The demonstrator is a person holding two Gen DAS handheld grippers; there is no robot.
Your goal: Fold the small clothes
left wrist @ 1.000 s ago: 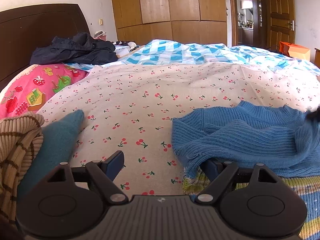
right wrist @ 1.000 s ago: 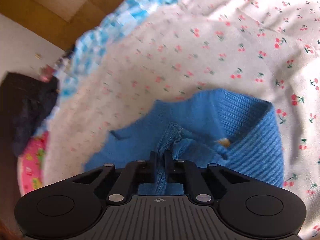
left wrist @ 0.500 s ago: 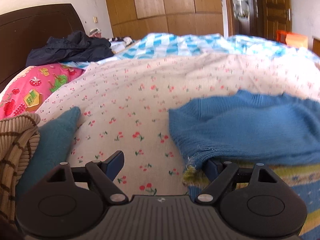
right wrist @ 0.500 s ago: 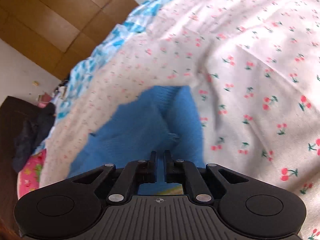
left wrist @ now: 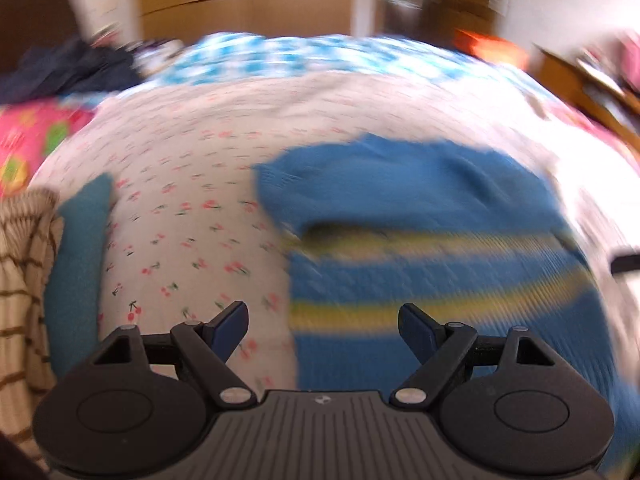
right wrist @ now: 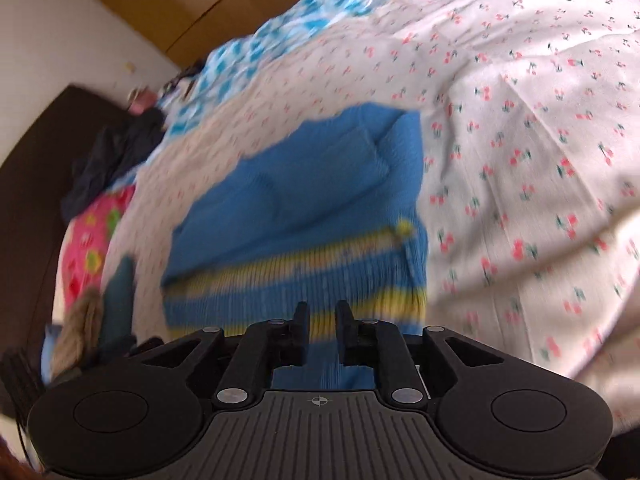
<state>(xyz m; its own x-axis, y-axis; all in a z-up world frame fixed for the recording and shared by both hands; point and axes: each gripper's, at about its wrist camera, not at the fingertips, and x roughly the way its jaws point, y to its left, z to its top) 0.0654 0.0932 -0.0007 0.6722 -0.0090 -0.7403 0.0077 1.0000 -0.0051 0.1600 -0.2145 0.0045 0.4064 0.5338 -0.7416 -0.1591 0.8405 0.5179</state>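
A small blue knitted sweater with yellow stripes [left wrist: 420, 240] lies on the cherry-print bedsheet [left wrist: 192, 200], its plain blue upper part folded over the striped lower part. My left gripper [left wrist: 322, 320] is open and empty above the sweater's left edge. In the right wrist view the sweater [right wrist: 304, 208] lies flat in front of my right gripper [right wrist: 322, 316]. Its jaws stand slightly apart with nothing between them, just above the striped hem. Both views are motion-blurred.
A teal garment [left wrist: 76, 264] and a beige striped knit [left wrist: 20, 272] lie at the left. A pink printed pillow [left wrist: 28, 140], a dark jacket [left wrist: 68, 72] and a blue checked quilt [left wrist: 304, 56] lie further back. Wooden wardrobes stand behind the bed.
My right gripper has let go of the sweater and opened a little, and the folded part now lies flat. My left gripper has lifted off the sweater's edge and swung right.
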